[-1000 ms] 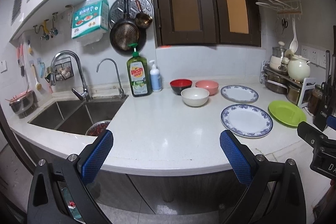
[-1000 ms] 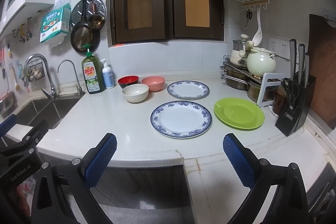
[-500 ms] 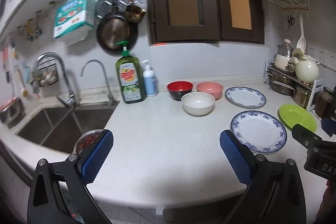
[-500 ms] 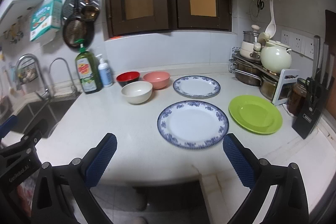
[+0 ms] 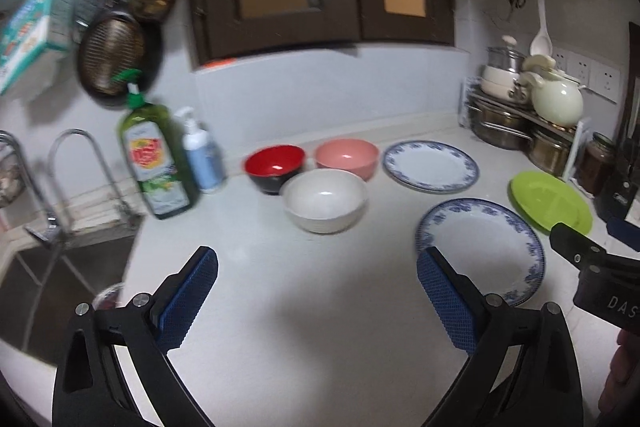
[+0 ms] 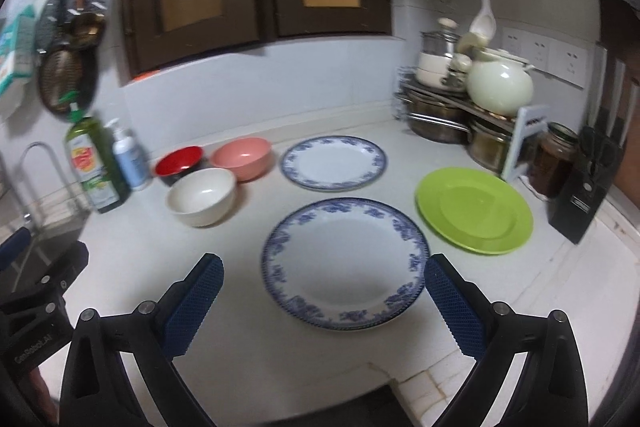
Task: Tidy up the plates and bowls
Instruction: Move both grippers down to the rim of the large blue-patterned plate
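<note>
On the white counter [image 6: 256, 359] lie a near blue-rimmed plate [image 6: 344, 263], a far blue-rimmed plate [image 6: 333, 163] and a green plate [image 6: 474, 209]. Left of them stand a white bowl [image 6: 201, 195], a pink bowl [image 6: 241, 157] and a red bowl [image 6: 178, 163]. My right gripper [image 6: 322, 293] hangs open just in front of the near plate, holding nothing. In the left wrist view my left gripper [image 5: 316, 289] is open over bare counter, with the white bowl [image 5: 325, 199], red bowl [image 5: 274, 167], pink bowl [image 5: 346, 157] and near plate [image 5: 480, 247] ahead.
A green soap bottle [image 5: 157, 163] and a pump bottle [image 5: 200, 155] stand beside the sink [image 5: 60, 291] and its taps. Pots and a kettle [image 6: 500, 87] fill a rack at the back right, with a jar [image 6: 554, 163] and knife block [image 6: 588, 187] beside it.
Both grippers have moved forward over the counter toward the dishes, which now look larger and closer. Both stay open and hold nothing.
</note>
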Demonstrator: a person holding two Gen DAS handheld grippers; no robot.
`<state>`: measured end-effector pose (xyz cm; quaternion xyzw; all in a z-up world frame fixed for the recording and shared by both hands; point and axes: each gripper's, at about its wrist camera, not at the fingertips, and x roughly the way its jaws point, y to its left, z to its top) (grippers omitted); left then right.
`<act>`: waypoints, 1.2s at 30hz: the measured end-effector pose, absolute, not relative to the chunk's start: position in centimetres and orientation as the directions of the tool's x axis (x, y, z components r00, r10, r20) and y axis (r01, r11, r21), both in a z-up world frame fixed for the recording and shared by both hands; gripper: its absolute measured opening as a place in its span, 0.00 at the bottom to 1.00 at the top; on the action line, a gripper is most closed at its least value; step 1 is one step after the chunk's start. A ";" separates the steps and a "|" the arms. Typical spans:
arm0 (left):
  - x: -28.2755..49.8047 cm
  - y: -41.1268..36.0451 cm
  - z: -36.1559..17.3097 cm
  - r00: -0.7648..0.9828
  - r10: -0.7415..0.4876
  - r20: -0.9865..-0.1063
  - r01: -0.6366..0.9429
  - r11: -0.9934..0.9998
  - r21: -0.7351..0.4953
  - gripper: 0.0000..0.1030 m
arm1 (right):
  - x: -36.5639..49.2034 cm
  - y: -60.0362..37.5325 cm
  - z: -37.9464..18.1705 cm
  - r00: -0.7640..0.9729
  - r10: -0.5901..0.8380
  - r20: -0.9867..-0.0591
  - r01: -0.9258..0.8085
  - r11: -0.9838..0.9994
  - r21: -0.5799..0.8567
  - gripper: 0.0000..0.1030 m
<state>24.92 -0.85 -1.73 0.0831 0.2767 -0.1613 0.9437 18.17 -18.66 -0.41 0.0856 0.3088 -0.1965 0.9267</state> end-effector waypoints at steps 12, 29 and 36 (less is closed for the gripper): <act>30.6 -9.2 -5.8 0.689 -0.305 -0.657 0.452 0.890 0.061 0.89 | 22.3 -25.3 -3.8 0.653 -0.364 -0.664 0.483 0.875 -0.004 0.96; 34.7 -15.8 -12.8 0.595 -0.319 -0.738 0.527 0.848 0.059 0.70 | 25.6 -32.3 -10.6 0.581 -0.310 -0.753 0.506 0.862 0.036 0.78; 35.4 -16.8 -14.1 0.558 -0.310 -0.770 0.529 0.848 0.042 0.65 | 26.2 -33.7 -12.1 0.563 -0.284 -0.776 0.511 0.858 0.057 0.70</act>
